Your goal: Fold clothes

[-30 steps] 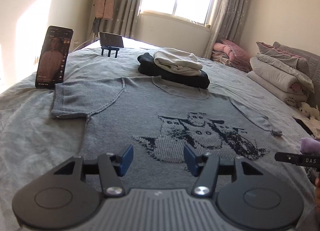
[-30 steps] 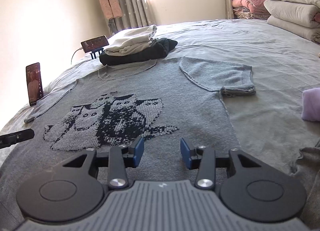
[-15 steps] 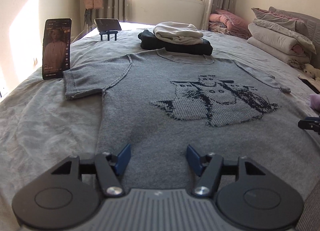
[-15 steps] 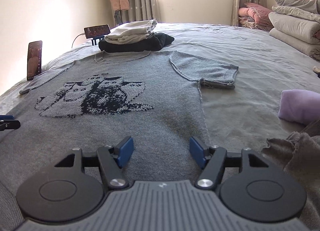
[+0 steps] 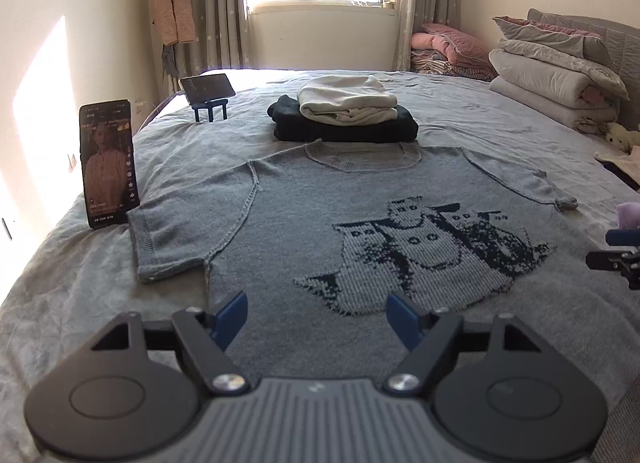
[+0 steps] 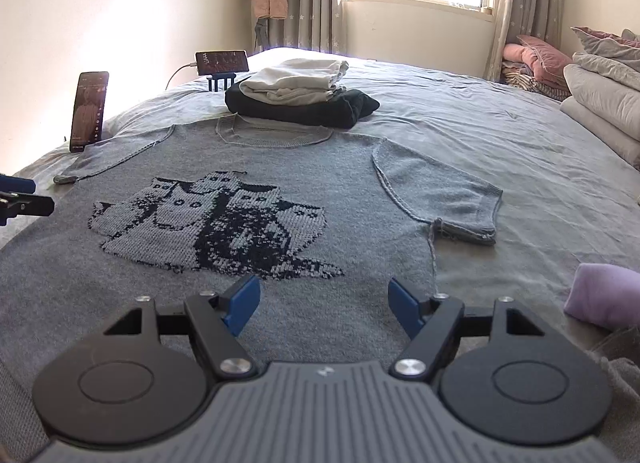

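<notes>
While your left gripper [image 5: 318, 313] hovers over the lower hem area of the grey sweater [image 5: 320, 223], its jaws are opening and nothing sits between the blue pads [image 5: 230, 313]; the knit lies flat below and ahead of them, not pinched. Your right gripper [image 6: 324, 301] is likewise opening, with its pads [image 6: 404, 303] spread wide above the sweater's lower right part, near the side seam, and holding nothing. You have the sweater spread face up on the bed [image 6: 500, 135], the cat pattern [image 5: 420, 251] showing, neckline pointing away from you toward the stack of folded clothes [image 5: 344, 113], which touches or just overlaps the collar. Both short sleeves lie out to the sides. From the left wrist view you can see the tip of the right gripper at the right edge; from the right wrist view the left one shows at the left edge. A phone [image 5: 109, 163] stands upright just beside the left sleeve, a second phone [image 5: 207, 87] on a stand farther back, and a lilac bundle [image 6: 604, 295] lies on the bed to your right
</notes>
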Demonstrator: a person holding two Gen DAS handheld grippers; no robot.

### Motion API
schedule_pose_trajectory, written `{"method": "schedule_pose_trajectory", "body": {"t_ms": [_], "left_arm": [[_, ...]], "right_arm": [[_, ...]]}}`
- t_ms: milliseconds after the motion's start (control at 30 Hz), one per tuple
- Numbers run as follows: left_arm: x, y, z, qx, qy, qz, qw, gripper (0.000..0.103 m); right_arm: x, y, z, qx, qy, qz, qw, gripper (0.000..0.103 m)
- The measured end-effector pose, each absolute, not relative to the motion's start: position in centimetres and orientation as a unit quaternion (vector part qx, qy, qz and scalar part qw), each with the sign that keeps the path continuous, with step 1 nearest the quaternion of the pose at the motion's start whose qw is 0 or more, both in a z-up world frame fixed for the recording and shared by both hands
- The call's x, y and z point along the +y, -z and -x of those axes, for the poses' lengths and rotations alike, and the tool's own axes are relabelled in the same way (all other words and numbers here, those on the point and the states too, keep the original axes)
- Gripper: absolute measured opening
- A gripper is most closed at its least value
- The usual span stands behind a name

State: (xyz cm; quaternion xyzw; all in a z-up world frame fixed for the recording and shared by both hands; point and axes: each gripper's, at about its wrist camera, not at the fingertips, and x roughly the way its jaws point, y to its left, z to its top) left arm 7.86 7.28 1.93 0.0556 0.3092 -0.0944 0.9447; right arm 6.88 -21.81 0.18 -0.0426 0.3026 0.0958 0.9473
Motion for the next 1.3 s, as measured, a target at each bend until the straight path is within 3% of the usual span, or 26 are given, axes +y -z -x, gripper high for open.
{"method": "schedule_pose_trajectory", "body": {"t_ms": [333, 833, 1033, 1300], "left_arm": [[3.1, 1.8, -16.5, 0.311, 0.116, -0.105, 0.937, 0.077], [3.6, 3.9, -29.8, 0.304, 0.133, -0.109, 0.937, 0.079], [3.3, 3.8, -33.6, 0.296, 0.154, -0.122, 0.935, 0.066], [3.4, 4.0, -36.7, 0.283, 0.158, -0.119, 0.938, 0.065]], "right_arm": [[-18.3, 2.2, -15.9, 0.328, -0.108, 0.060, 0.937, 0.074], [-19.6, 4.1, -27.8, 0.320, -0.096, 0.040, 0.942, 0.074], [-19.7, 4.2, -31.6, 0.319, -0.091, 0.042, 0.942, 0.074], [-19.4, 4.4, -34.8, 0.314, -0.091, 0.051, 0.944, 0.075]]}}
